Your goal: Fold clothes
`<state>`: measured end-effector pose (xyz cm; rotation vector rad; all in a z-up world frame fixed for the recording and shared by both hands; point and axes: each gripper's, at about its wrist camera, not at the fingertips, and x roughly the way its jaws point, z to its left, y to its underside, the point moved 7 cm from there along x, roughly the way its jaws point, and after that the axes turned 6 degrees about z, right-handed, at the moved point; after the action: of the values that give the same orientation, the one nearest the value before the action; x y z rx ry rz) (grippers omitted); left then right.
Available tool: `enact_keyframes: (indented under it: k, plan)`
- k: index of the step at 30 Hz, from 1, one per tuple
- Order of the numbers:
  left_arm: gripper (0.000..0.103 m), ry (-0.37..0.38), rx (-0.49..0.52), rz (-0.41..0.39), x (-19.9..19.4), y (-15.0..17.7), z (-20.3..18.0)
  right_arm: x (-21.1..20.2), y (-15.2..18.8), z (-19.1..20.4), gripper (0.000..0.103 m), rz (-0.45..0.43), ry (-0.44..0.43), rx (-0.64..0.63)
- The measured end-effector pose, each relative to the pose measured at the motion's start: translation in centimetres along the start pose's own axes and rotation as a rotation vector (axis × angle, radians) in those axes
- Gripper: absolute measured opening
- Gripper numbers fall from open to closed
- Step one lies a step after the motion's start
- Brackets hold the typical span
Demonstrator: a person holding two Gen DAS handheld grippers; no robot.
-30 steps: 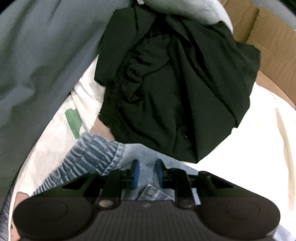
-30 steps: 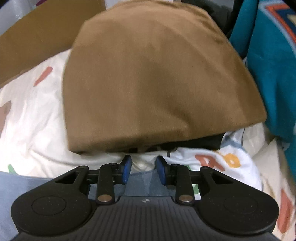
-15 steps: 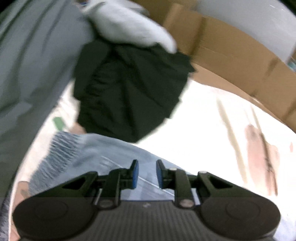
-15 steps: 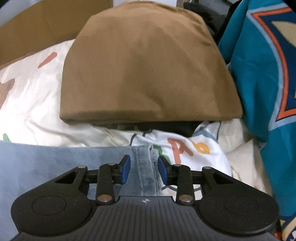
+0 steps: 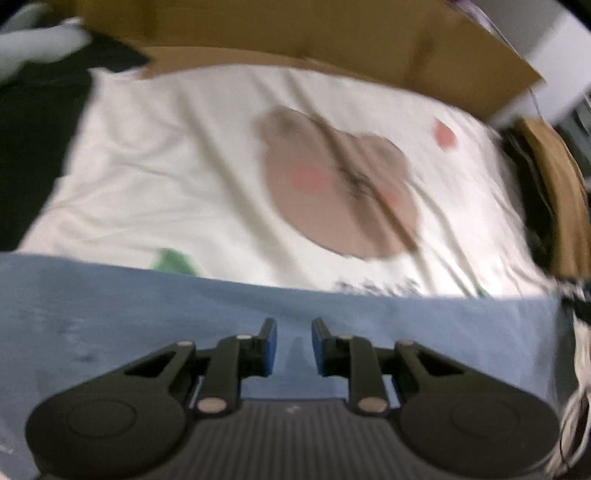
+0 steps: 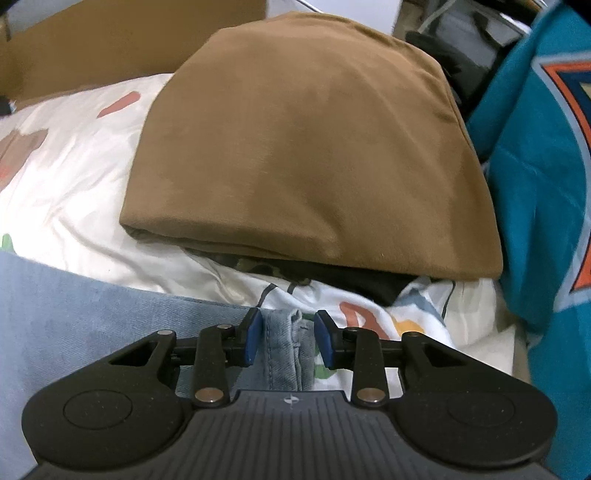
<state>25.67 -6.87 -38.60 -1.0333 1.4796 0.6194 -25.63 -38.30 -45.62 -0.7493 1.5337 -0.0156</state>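
Near edge, left view: the straight upper edge of a light blue denim garment (image 5: 147,306) crosses the whole picture just ahead of the left gripper (image 5: 293,347); this view is blurred.
Near edge, right view: the stitched hem end of the same denim (image 6: 284,347) lies between the fingers of the right gripper (image 6: 285,341), with flat blue cloth spreading to the left.
Open room: beyond the denim edge a white bed sheet printed with a brown bear face (image 5: 166,177) lies bare and lightly creased as far as the brown cardboard wall (image 5: 332,33) at the back.
Crowded sides: a black garment (image 5: 33,140) at the left of the sheet; a folded tan-brown garment (image 6: 303,147) just beyond the right gripper, lying on darker cloth; a teal blanket with orange and pale blue pattern (image 6: 535,184) along the right.
Denim look: pale, washed, smooth where spread, with double seams at the hem.
Left gripper: jaws narrowly apart over the denim; a small ridge of cloth rises in the gap, and whether the blue pads (image 5: 269,350) pinch it I cannot tell.
Right gripper: jaws partly apart and just narrowing a little, the blue pads (image 6: 253,338) standing against both sides of the hem, holding it.
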Motion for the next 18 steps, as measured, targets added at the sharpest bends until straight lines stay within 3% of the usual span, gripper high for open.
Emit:
enact_keyframes:
  k: [3,8,9,10,11,18]
  plan:
    - [0.022,0.014,0.062,0.039,1.2,-0.1,-2.4,-0.5,0.3,0.4,0.036,-0.012,0.019,-0.053]
    - [0.022,0.025,0.121,0.103,3.4,0.5,-5.3,0.0,0.6,0.5,0.037,-0.005,-0.029,-0.037]
    - [0.022,0.024,0.126,0.114,3.7,0.7,-5.9,0.0,0.6,0.4,0.034,-0.006,-0.033,-0.033]
    - [0.022,0.026,0.127,0.121,3.9,0.8,-6.3,0.0,0.6,0.3,0.02,-0.007,-0.037,-0.029]
    - [0.022,0.029,0.122,0.126,4.1,0.9,-6.6,-0.1,0.5,0.1,0.017,-0.007,-0.042,-0.022]
    - [0.021,0.02,0.127,0.134,5.4,0.9,-8.8,-0.9,-0.6,-0.7,0.012,-0.007,-0.026,0.036]
